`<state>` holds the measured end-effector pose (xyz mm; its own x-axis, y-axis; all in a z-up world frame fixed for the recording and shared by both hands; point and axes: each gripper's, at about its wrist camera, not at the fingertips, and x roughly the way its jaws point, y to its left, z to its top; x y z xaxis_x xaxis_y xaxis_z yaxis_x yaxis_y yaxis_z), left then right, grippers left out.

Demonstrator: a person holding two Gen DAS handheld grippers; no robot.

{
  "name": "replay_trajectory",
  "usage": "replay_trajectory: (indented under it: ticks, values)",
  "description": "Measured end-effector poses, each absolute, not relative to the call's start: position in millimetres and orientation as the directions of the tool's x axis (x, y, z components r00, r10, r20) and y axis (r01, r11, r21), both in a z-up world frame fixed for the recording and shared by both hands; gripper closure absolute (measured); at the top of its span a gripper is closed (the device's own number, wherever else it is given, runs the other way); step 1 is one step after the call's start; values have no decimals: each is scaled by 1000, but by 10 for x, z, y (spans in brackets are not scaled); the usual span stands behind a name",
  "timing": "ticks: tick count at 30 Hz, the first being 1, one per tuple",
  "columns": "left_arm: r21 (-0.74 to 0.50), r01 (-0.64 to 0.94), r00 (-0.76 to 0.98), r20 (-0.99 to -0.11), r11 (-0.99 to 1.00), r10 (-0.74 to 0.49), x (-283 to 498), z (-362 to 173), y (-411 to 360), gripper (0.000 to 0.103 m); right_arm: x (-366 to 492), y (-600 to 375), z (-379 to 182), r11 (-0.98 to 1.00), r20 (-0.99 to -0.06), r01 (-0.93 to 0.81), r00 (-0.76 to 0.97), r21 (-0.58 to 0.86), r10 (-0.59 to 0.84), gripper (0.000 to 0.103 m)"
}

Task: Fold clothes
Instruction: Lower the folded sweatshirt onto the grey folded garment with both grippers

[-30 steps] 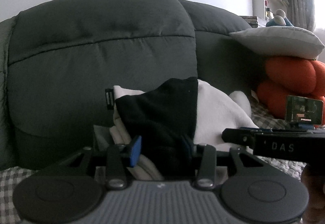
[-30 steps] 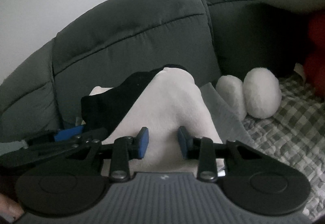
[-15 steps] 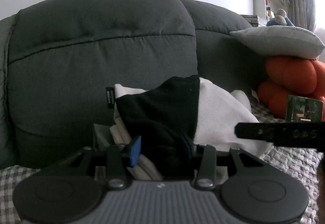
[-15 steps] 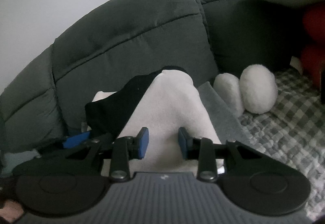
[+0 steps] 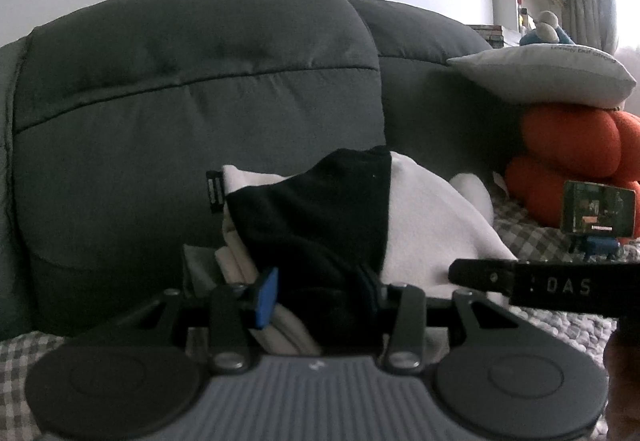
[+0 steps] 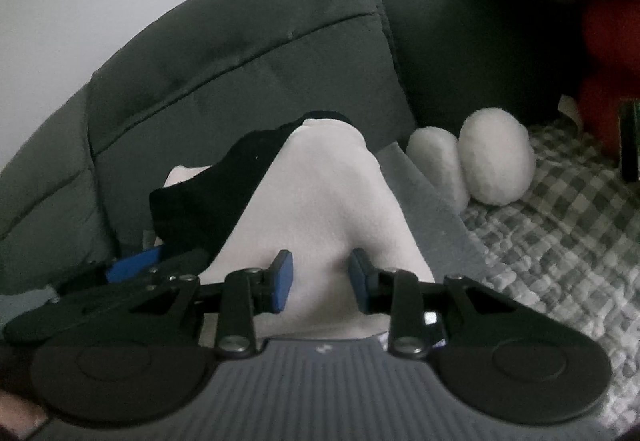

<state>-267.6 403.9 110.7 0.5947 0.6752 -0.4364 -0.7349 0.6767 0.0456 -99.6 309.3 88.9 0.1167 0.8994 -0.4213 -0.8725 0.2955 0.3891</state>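
- Left wrist view: the left gripper [image 5: 320, 295] sat low in front of a dark grey sofa [image 5: 192, 121], its jaws partly apart and clamped on the black half of a black-and-white garment [image 5: 320, 217].
- The black cloth filled the gap between the blue pads [image 5: 267, 297]; folded white layers of the same garment bulged out under the left pad.
- The garment rose from the jaws in a peak against the sofa back, black on the left, white on the right, with a small black label at its upper left edge.
- The right gripper [image 5: 480, 275] reached in from the right edge, its dark finger lying against the white half.
- Behind it stood a phone [image 5: 598, 213] on a small stand, an orange cushion [image 5: 576, 153] and a grey pillow [image 5: 548, 77] on top of that.
- Right wrist view: the right gripper [image 6: 320, 281] had its jaws partly apart and pinched on the white half of the garment [image 6: 320, 201], cloth bunched between both blue pads [image 6: 280, 281].
- The left gripper [image 6: 136, 265] showed at lower left, beside the black half.
- Two white plush balls [image 6: 496, 157] lay on the checked sofa cover [image 6: 552, 241] to the right, apart from the garment.
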Motion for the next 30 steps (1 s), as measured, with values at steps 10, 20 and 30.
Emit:
replay_trajectory:
  ticks: [10,20,30]
  values:
    - [74,-734,579,-450,675,680,-2671,1137,4010,59,-1123,2947,1047,301,-431,-882,128,363,893,65]
    - [127,-742,548,-451,658,705,-2638,1173,3928,59,-1225,2789,1109,316,-433,-880,145,354,890,63]
    - [127,-737,550,-459,664,698,-2820,1268,3763,57,-1328,2656,1184,302,-407,-883,143,360,902,62]
